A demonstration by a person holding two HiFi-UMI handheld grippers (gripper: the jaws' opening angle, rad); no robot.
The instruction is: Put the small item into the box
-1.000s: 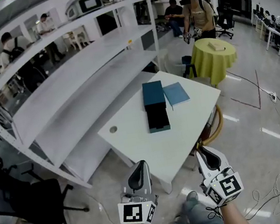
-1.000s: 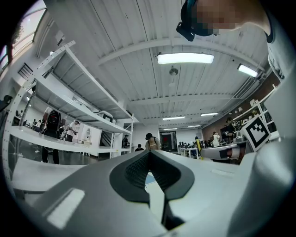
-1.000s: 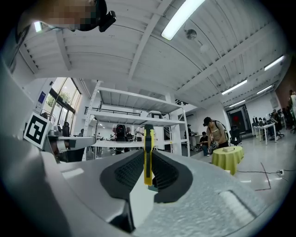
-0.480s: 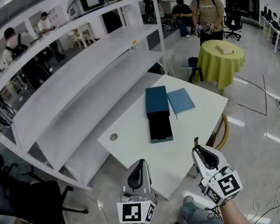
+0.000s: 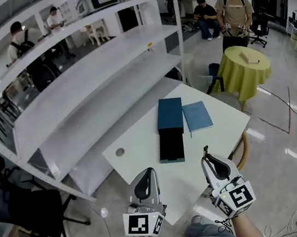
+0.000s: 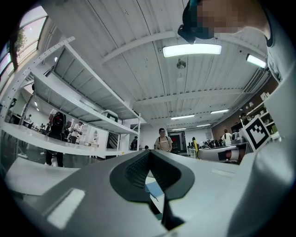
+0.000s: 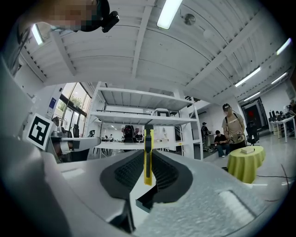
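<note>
Right gripper (image 7: 147, 173) clamped on yellow utility knife (image 7: 147, 152), knife upright between pads, likely carry grip for drop into box. Left gripper (image 6: 149, 172) pinched closed on nothing, idle. Both at lower centre of head view, short of white table (image 5: 137, 155). Open dark box (image 5: 171, 146) mid-frame, teal piece (image 5: 169, 114), probably lid, above it. Box interior too dark to read; knife barely shows in head view.

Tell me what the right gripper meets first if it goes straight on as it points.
Probably the white shelving: the right gripper, shut on the yellow knife, points level over the table, though depth is unclear.
</note>
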